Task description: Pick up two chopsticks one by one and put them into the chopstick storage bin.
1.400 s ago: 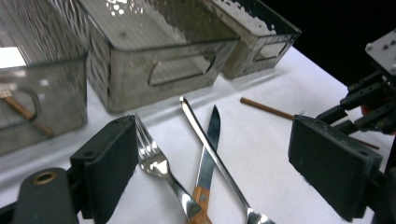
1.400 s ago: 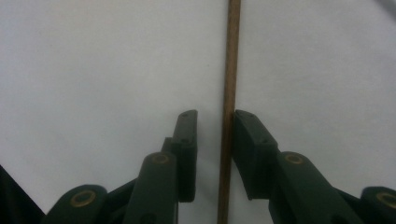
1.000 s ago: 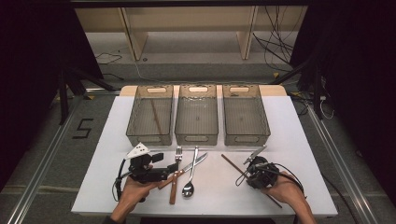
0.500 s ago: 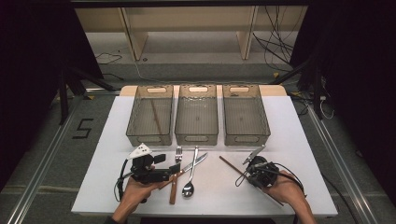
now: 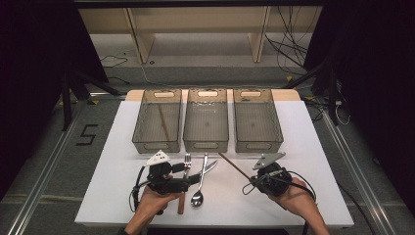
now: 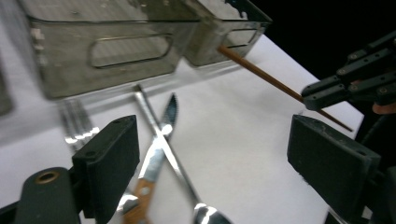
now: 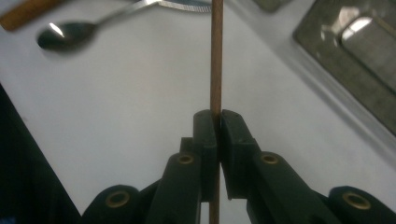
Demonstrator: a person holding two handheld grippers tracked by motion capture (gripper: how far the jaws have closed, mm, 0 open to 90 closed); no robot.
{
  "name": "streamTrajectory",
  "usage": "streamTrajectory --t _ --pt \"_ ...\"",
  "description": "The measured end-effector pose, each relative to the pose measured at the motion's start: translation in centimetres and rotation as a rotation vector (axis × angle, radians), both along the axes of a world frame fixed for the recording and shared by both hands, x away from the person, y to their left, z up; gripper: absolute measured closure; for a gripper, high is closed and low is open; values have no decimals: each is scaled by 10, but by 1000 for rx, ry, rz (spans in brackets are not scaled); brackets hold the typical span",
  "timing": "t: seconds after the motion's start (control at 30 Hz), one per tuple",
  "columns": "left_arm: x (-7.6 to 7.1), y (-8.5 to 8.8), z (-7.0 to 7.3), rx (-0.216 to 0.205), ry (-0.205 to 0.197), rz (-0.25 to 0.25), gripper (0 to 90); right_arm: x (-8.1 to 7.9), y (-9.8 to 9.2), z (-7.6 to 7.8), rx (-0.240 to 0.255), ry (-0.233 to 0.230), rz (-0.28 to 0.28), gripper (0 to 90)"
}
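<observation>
My right gripper (image 7: pixel 218 123) is shut on a thin brown chopstick (image 7: pixel 216 56), which runs straight up between its pads. In the high view this gripper (image 5: pixel 253 181) is at the front right of the white table and holds the chopstick (image 5: pixel 232 164) slanting up to the left, off the table. My left gripper (image 5: pixel 187 182) is at the front left, open, with its jaws wide either side of a crossed knife (image 6: pixel 159 149) and spoon (image 6: pixel 177 168). A fork (image 5: pixel 186 161) lies just left of them. A second chopstick (image 5: pixel 162 122) lies in the left bin (image 5: pixel 139 122).
Three clear bins stand in a row at mid-table: left, middle (image 5: pixel 188 122) and right (image 5: pixel 278 122). The knife's wooden handle (image 5: pixel 181 203) points at the front edge beside the spoon bowl (image 5: pixel 197 198). White tabletop (image 5: pixel 313 161) lies bare to the right.
My right gripper has risen with the chopstick, whose far tip has swung up and to the left. My left gripper has shifted slightly right, toward the cutlery.
</observation>
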State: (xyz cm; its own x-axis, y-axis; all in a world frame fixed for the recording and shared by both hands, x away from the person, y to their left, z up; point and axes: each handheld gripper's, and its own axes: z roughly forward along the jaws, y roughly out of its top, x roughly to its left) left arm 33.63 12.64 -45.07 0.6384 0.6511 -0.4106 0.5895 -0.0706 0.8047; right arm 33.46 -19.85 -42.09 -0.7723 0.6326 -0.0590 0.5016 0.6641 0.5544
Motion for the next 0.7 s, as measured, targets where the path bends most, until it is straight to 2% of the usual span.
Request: streamTrajectory --t 0.1,0.23,0.4,0.47,0.6,0.7 --pt "1 -12 2 -13 16 -18 170 -4 8 4 82 -38 4 857" --pt "4 -26 4 -55 50 -38 183 -10 21 5 155 -79 23 858" --pt "8 -35 5 -102 82 -40 234 -17 33 4 195 -123 42 857" --pt "9 -39 4 -132 100 -54 270 -18 37 3 206 -132 46 857" --pt "8 -45 5 -161 113 -83 358 -19 42 0 234 -140 51 857" --pt "8 -47 5 -198 134 -111 421 -21 46 -1 246 -147 50 857"
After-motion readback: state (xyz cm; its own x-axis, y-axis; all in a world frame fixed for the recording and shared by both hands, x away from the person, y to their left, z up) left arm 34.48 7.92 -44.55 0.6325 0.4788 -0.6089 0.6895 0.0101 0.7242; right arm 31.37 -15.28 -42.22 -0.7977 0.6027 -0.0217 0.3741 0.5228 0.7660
